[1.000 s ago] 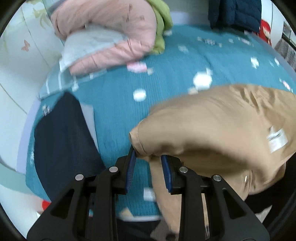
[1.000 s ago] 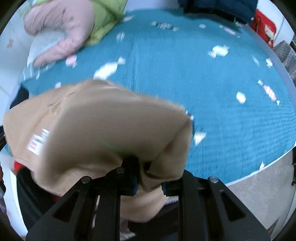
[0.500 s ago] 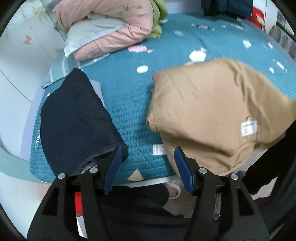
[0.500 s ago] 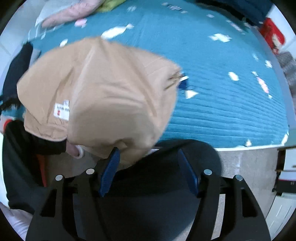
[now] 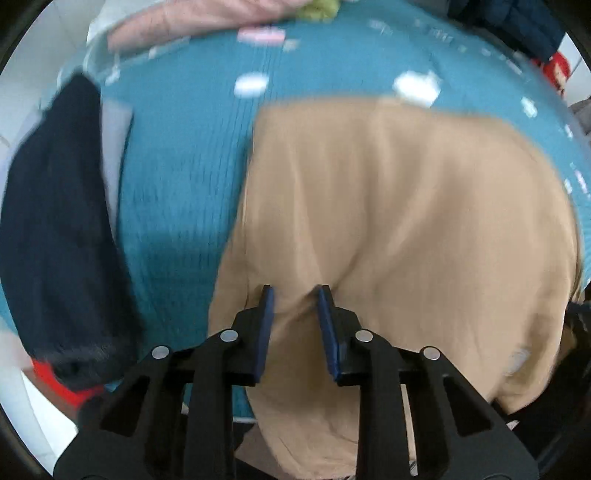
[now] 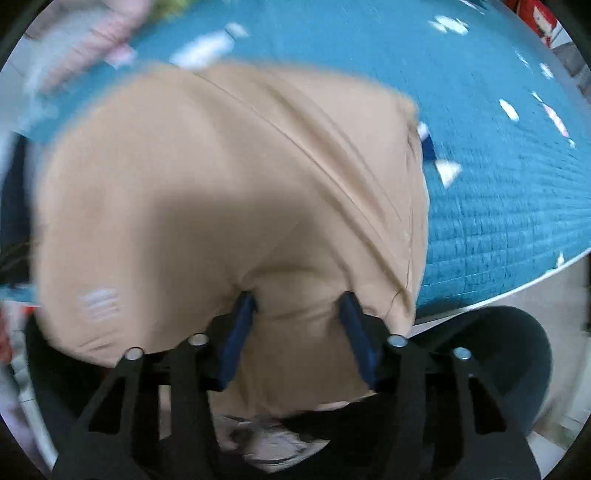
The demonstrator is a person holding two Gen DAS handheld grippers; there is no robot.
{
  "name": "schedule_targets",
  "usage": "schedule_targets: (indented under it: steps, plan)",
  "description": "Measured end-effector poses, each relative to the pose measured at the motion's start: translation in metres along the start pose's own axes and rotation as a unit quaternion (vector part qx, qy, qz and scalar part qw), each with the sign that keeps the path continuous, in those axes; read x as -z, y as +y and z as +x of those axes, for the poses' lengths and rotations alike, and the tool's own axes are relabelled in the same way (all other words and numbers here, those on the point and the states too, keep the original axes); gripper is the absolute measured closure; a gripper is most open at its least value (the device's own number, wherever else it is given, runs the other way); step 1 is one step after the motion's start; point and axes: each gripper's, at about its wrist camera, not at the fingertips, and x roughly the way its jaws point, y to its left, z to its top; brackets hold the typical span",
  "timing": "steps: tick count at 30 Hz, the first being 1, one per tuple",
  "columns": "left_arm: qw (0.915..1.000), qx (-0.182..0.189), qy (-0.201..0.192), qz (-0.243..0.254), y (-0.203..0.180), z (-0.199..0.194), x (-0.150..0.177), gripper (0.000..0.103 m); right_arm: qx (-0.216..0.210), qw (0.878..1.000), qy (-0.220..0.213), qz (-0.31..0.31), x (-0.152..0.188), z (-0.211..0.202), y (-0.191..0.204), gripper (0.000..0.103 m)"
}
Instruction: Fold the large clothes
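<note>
A tan garment [image 5: 406,206] lies spread on the teal bedspread [image 5: 184,147], its near edge hanging over the bed's front. My left gripper [image 5: 294,295] points down onto that near edge; its jaws are closing and pinch a raised fold of the tan cloth. In the right wrist view the same tan garment [image 6: 221,166] fills the middle, a seam running across it. My right gripper [image 6: 297,299] presses down into the near edge with its jaws still wide and closing; tan cloth bulges between them. A white label [image 6: 99,302] shows at lower left.
A folded dark navy garment [image 5: 55,221] lies left of the tan one, something red [image 5: 62,384] below it. Pink bedding [image 5: 184,18] is piled at the far left, a dark blue jacket [image 5: 517,22] at the far right. The bed edge and floor [image 6: 565,332] lie at right.
A second ago both grippers held the tan garment up. They let it drop onto the bed with jaws wide, then came down onto its near edge and narrowed around the cloth.
</note>
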Motion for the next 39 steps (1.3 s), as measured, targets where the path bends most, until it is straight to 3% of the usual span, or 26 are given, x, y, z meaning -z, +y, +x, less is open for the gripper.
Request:
schedule_targets:
  steps: [3,5,7,10,12,15,19,23,25,29,32,35,37,39]
  plan:
    - [0.9999,-0.009,-0.002,0.005,0.006,-0.005,0.029,0.078,-0.018,0.999,-0.005,0.046,-0.009,0.002,-0.019,0.059]
    - [0.9999,-0.015,0.008,-0.002,0.013,-0.003,0.039,0.079,-0.003,0.999,-0.021,0.045,-0.019,-0.001,-0.023,0.059]
    - [0.9996,0.01,0.016,-0.02,0.021,0.003,0.043,0.076,0.011,0.999,-0.027,0.034,-0.029,0.003,-0.024,0.058]
    - [0.9992,0.014,0.021,-0.032,0.02,-0.005,0.036,0.076,0.024,0.999,-0.004,0.022,-0.031,0.004,-0.016,0.057]
    - [0.9996,0.014,0.002,-0.024,0.019,-0.021,0.034,0.076,0.011,1.0,0.009,-0.017,-0.021,-0.007,-0.004,0.055]
    - [0.9993,0.016,-0.033,-0.004,0.013,-0.055,0.028,0.076,-0.016,0.999,-0.005,-0.028,-0.009,-0.029,-0.005,0.056]
    - [0.9975,0.026,-0.063,0.02,-0.004,-0.074,0.014,0.076,-0.049,0.997,-0.044,0.034,-0.021,-0.049,-0.034,0.057]
    - [0.9997,0.02,-0.012,0.011,-0.019,-0.03,0.003,0.076,-0.063,0.996,0.054,0.028,-0.026,0.017,-0.04,0.052]
    - [0.9996,0.01,0.024,0.0,-0.022,-0.006,0.013,0.076,-0.035,0.999,0.026,0.008,-0.015,0.02,-0.031,0.05]
    - [0.9997,-0.005,0.019,0.011,-0.02,-0.005,0.026,0.076,-0.026,0.999,0.028,-0.006,-0.011,0.014,-0.025,0.051]
    - [0.9998,-0.005,-0.002,0.02,-0.019,-0.027,0.02,0.076,-0.054,0.998,-0.017,0.032,-0.025,-0.014,-0.038,0.056]
    - [0.9985,0.011,-0.046,0.026,-0.02,-0.057,-0.004,0.076,-0.084,0.991,-0.088,0.054,-0.049,-0.05,-0.044,0.056]
    - [0.9973,0.023,-0.069,0.011,-0.019,-0.063,-0.028,0.076,-0.074,0.989,-0.121,0.052,-0.081,-0.056,-0.043,0.056]
    - [0.9958,0.027,-0.083,-0.027,-0.014,-0.056,-0.061,0.075,-0.051,0.989,-0.123,0.069,-0.103,-0.045,-0.035,0.056]
